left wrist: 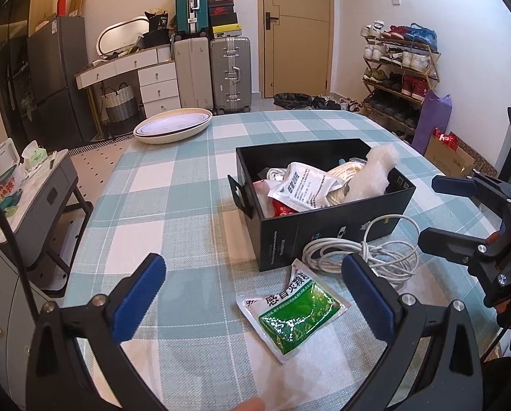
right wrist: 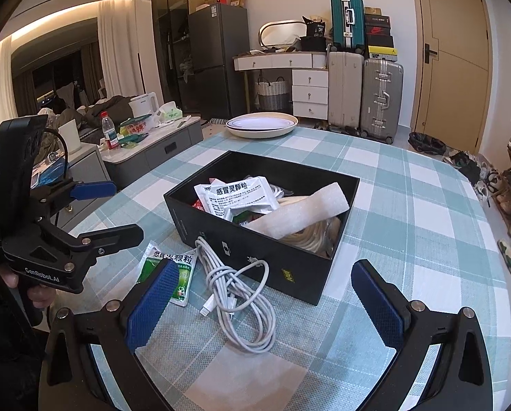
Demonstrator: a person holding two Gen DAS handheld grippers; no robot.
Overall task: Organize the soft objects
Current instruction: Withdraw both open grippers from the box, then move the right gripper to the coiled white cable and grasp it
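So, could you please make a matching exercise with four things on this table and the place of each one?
Things:
1. green sachet
2. white cable
3. foam piece
4. plate

Places:
a. inside the black box
b. far end of the table
c. on the cloth, under the open left gripper
d. on the cloth, against the box's front

Pairs: 1-c, 2-d, 3-a, 4-b

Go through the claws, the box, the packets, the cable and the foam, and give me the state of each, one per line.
Left claw: open, empty, above the green sachet.
Right claw: open, empty, over the white cable.
Black box: lidless, partly filled.
Green sachet: flat on the tablecloth, outside the box.
White cable: loosely coiled on the cloth beside the box.
White sachet: inside the box, on top.
Foam piece: in the box, tilted.
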